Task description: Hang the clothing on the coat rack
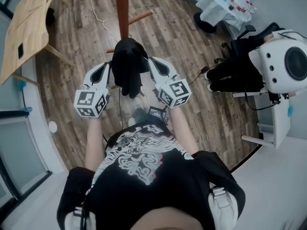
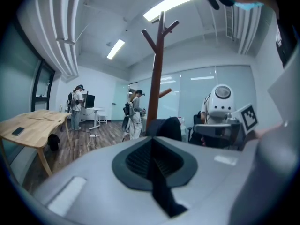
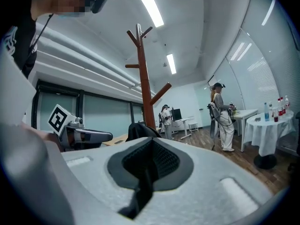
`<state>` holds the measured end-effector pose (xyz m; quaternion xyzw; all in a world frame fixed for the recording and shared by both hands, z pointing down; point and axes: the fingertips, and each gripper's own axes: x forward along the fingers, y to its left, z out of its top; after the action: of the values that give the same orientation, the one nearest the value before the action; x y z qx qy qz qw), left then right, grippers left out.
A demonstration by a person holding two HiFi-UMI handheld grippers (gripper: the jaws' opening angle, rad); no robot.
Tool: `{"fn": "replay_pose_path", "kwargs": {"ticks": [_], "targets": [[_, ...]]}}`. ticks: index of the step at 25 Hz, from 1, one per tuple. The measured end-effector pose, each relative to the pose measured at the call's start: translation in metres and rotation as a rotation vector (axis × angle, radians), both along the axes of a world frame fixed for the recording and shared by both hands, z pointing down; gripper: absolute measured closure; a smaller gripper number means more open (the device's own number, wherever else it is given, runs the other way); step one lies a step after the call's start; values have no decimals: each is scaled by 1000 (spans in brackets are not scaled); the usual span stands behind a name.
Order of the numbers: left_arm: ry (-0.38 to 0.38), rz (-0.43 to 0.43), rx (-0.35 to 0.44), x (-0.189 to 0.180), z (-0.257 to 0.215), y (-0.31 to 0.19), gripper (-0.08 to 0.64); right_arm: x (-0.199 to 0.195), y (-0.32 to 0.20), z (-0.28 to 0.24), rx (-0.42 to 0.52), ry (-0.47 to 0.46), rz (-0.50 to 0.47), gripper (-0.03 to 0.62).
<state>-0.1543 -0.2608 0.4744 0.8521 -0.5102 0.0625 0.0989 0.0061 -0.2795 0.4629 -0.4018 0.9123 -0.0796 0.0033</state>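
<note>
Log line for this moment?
left tool: shut on black garment | right tool: shut on black garment | coat rack: ahead, garment not hung

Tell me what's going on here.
A person is holding a black garment up in front of the wooden coat rack. One edge is pinched in the left gripper and another in the right gripper, both shut on the fabric. The garment hangs between them near the rack's pole, not yet on any peg.
</note>
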Motion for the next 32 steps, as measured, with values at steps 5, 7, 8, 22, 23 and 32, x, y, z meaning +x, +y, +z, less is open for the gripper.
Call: {"fn": "replay_pose_path", "kwargs": {"ticks": [5, 7, 8, 22, 23, 32], "targets": [[60, -7, 13, -11, -11, 28, 571, 3, 21, -1, 17, 13, 70, 594], [58, -13, 6, -16, -9, 38, 571, 2, 31, -1, 22, 21, 86, 594], [55, -17, 2, -18, -7, 42, 571, 2, 36, -2, 21, 19, 87, 594], [92, -40, -11, 2, -8, 114, 571, 34, 124, -6, 11, 18, 117, 594], [88, -42, -9, 6, -9, 117, 571, 37, 129, -7, 19, 32, 117, 594], [47, -72, 8, 34, -18, 142, 571, 70, 146, -14, 62, 67, 175, 594]]}}
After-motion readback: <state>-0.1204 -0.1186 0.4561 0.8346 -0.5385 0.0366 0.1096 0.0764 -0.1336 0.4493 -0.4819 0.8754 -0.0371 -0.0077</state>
